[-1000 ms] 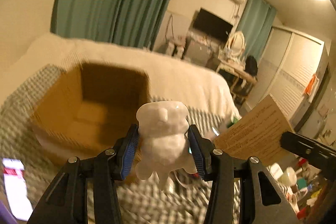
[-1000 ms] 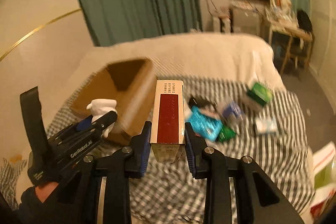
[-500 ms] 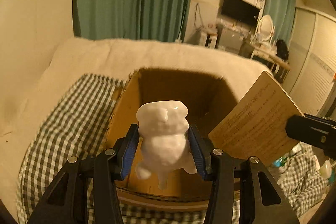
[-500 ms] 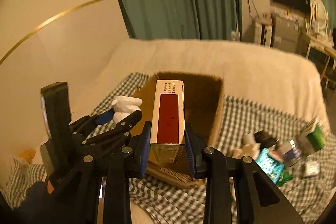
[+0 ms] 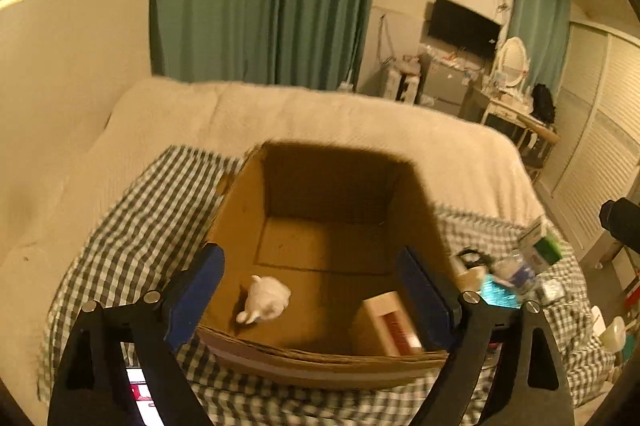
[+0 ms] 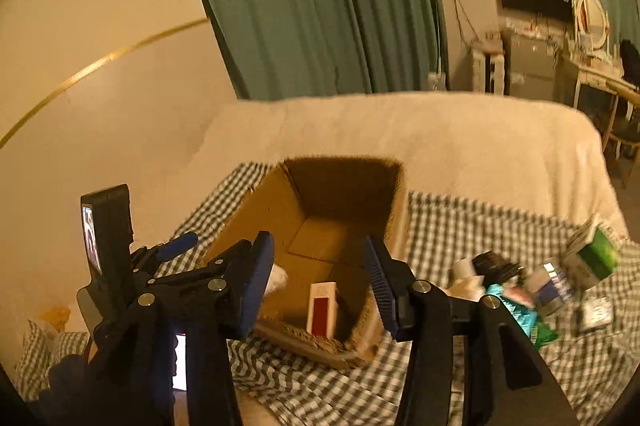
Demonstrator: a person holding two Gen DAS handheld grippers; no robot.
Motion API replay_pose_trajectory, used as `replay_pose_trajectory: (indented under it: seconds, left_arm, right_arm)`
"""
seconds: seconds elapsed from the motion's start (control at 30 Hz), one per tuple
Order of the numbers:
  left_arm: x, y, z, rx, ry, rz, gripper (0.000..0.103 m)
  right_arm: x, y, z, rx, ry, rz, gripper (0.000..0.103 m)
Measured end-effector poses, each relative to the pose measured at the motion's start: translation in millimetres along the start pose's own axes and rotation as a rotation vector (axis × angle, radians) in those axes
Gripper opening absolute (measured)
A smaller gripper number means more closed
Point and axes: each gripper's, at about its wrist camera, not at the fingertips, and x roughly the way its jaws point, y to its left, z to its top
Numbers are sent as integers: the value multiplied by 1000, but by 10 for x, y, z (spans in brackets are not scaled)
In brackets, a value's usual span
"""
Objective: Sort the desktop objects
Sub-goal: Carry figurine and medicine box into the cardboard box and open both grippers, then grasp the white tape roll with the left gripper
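Observation:
An open cardboard box (image 5: 240, 202) stands on a checked cloth (image 5: 140, 210). A white figurine (image 5: 266, 299) lies on the box floor at the near left. A carton with a dark red panel (image 5: 390, 322) lies at the near right; it also shows in the right wrist view (image 6: 322, 314). My left gripper (image 5: 310, 290) is open and empty above the box's near edge. My right gripper (image 6: 320, 274) is open and empty above the same box (image 6: 256, 222). The left gripper's body (image 6: 160, 274) shows in the right wrist view, at the left.
A heap of small packs and bottles (image 6: 540, 282) lies on the cloth right of the box, with a green carton (image 6: 596, 258) at its far end. A lit phone screen (image 5: 142, 398) lies near the box's front left. A cream blanket (image 5: 320, 114) covers the bed behind.
Both grippers have opened. The white figurine and the red-panelled carton have dropped from the fingers into the box. Both views now look down into the box.

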Motion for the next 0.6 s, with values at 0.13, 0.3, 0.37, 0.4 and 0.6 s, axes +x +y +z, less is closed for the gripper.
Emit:
replay_pose_trajectory:
  seconds: [0.13, 0.3, 0.37, 0.4, 0.6]
  left_arm:
    - [-332, -414, 63, 43, -52, -47, 96]
    - [-591, -980, -17, 95, -86, -79, 99]
    - [-617, -1125, -77, 97, -85, -106, 100]
    - [-605, -1208, -127, 96, -79, -119, 100]
    - [-344, -1582, -376, 111, -31, -148, 100]
  right_arm:
    - [-496, -164, 31, -29, -52, -41, 47]
    - [-1025, -489, -69, -24, -93, -105, 52]
    - [-1199, -649, -136, -14, -104, -132, 54]
    - [-1264, -731, -179, -7, -110, -141, 56]
    - [-1332, -1250, -500, 55, -96, -198, 57]
